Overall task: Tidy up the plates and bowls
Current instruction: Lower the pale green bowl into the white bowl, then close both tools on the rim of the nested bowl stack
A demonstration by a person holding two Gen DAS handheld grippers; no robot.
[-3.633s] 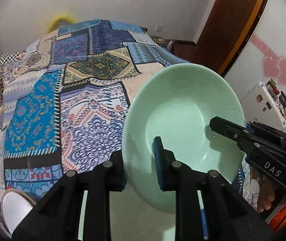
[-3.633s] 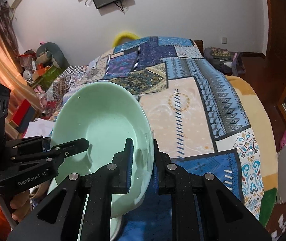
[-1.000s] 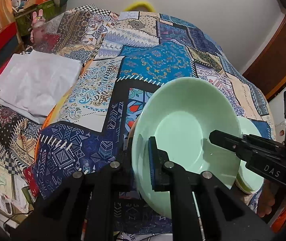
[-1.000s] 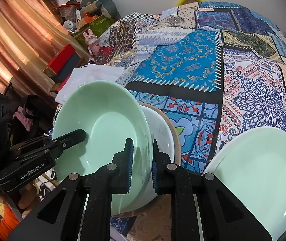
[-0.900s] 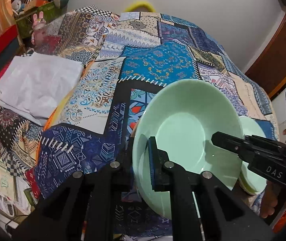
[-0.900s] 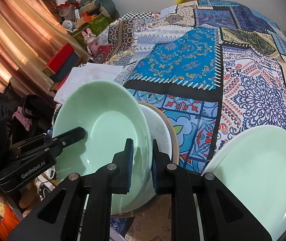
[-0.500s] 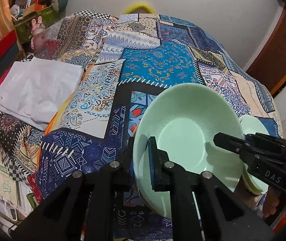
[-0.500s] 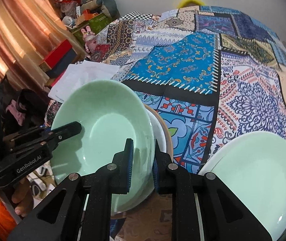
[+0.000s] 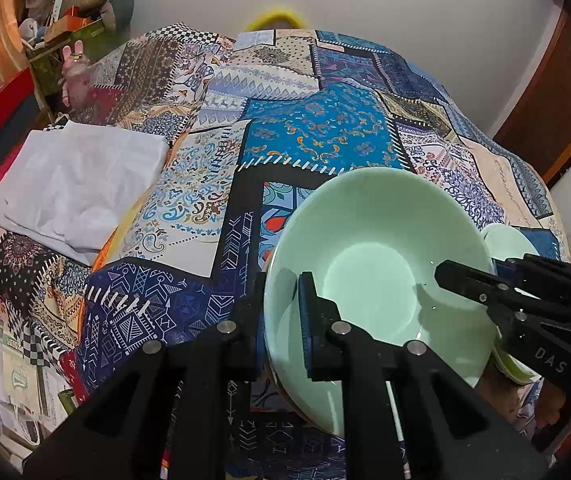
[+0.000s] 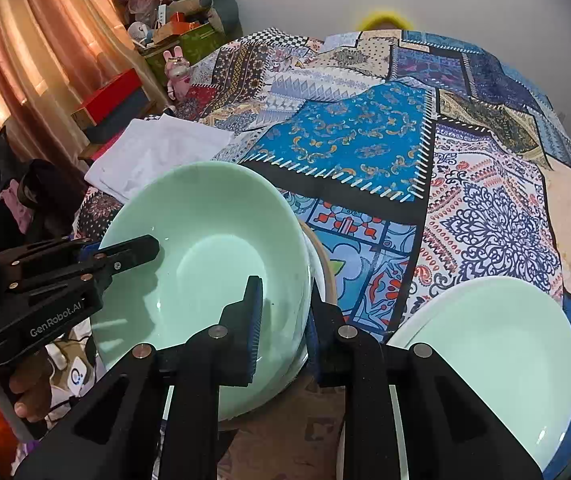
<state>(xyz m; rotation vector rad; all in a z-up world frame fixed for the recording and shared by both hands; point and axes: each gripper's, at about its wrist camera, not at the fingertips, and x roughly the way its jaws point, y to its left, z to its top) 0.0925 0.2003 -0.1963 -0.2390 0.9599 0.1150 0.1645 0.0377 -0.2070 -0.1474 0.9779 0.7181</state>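
A pale green bowl [image 9: 369, 280] [image 10: 213, 264] hangs between both grippers at the near edge of the bed. It sits nested in a white bowl [image 10: 319, 276] with a tan rim. My left gripper [image 9: 283, 312] has its pads on either side of the bowl's near rim, and its jaws are opening slightly. On the opposite rim, my right gripper [image 10: 283, 324] is shut, one pad inside the bowl and one outside. Beside the bowls, a stack of pale green plates [image 10: 485, 360] [image 9: 513, 240] lies flat.
A patchwork blanket [image 9: 317, 140] covers the bed. A folded white cloth [image 9: 73, 184] lies at its left edge. Boxes and soft toys [image 10: 173, 40] crowd the far left by an orange curtain. A wooden door [image 9: 545, 112] stands on the right.
The green bowl has been carried from over the middle of the bed to the near edge. In the last second it settled lower into the white bowl. Both grippers stay on its rim.
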